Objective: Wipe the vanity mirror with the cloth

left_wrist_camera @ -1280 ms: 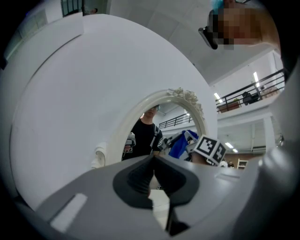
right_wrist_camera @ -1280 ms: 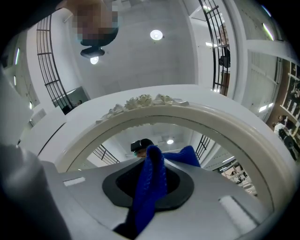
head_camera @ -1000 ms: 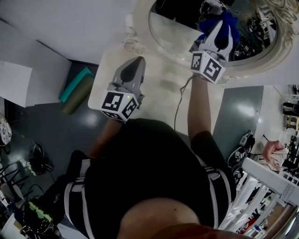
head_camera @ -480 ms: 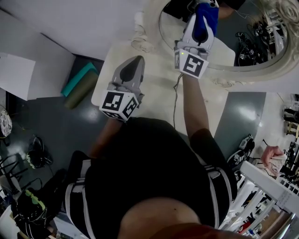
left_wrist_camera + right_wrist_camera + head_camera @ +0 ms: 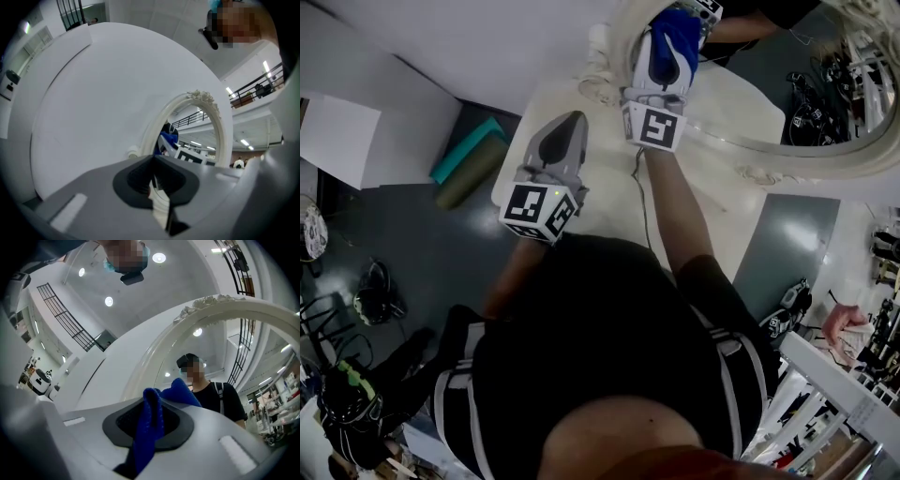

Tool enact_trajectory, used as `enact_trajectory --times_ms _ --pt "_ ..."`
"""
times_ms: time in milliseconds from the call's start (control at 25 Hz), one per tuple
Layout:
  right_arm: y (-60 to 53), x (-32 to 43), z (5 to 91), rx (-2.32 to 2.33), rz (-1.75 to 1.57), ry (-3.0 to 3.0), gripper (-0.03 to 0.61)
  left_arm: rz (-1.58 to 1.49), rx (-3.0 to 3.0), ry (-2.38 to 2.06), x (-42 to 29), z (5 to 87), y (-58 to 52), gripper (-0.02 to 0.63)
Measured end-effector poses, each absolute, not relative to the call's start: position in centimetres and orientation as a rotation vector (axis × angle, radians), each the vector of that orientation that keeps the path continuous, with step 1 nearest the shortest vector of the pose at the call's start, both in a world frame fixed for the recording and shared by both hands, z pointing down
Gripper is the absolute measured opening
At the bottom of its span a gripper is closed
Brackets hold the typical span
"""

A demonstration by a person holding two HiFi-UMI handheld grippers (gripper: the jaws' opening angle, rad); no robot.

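Mostly hidden in head view: the right gripper's (image 5: 673, 23) fingertips, buried under the blue cloth (image 5: 672, 52). The mirror (image 5: 769, 98) is cut off by the top edge there, so only its lower arc shows. Cannot tell whether the cloth touches the glass.

Right gripper view settles the grip: fingers closed on the cloth (image 5: 147, 427), with a fold standing up between them. The cream frame (image 5: 220, 310) arches above, and a person is reflected in the glass.

Left gripper (image 5: 565, 127) hovers over the desk (image 5: 609, 202), apart from the mirror. Its own view shows the fingers together with nothing between them, only a thin slit. That view alone shows the cloth (image 5: 168, 139) at the mirror's left inner rim.

Cable (image 5: 639, 192) lies on the desk, its far end hidden by the arm.
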State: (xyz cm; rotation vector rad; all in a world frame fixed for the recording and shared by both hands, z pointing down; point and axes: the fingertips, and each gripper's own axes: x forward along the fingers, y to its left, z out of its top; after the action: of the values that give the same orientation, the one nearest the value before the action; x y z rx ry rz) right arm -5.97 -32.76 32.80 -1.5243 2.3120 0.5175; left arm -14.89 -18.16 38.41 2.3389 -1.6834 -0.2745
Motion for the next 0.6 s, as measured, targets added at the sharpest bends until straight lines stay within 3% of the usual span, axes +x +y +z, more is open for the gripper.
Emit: enact_trajectory --times_ms 600 --pt "-32.7 -6.4 34.0 -1.219 0.116 2.278 0.037 -0.277 2.341 -1.703 -15.0 37.8 -16.8 0.011"
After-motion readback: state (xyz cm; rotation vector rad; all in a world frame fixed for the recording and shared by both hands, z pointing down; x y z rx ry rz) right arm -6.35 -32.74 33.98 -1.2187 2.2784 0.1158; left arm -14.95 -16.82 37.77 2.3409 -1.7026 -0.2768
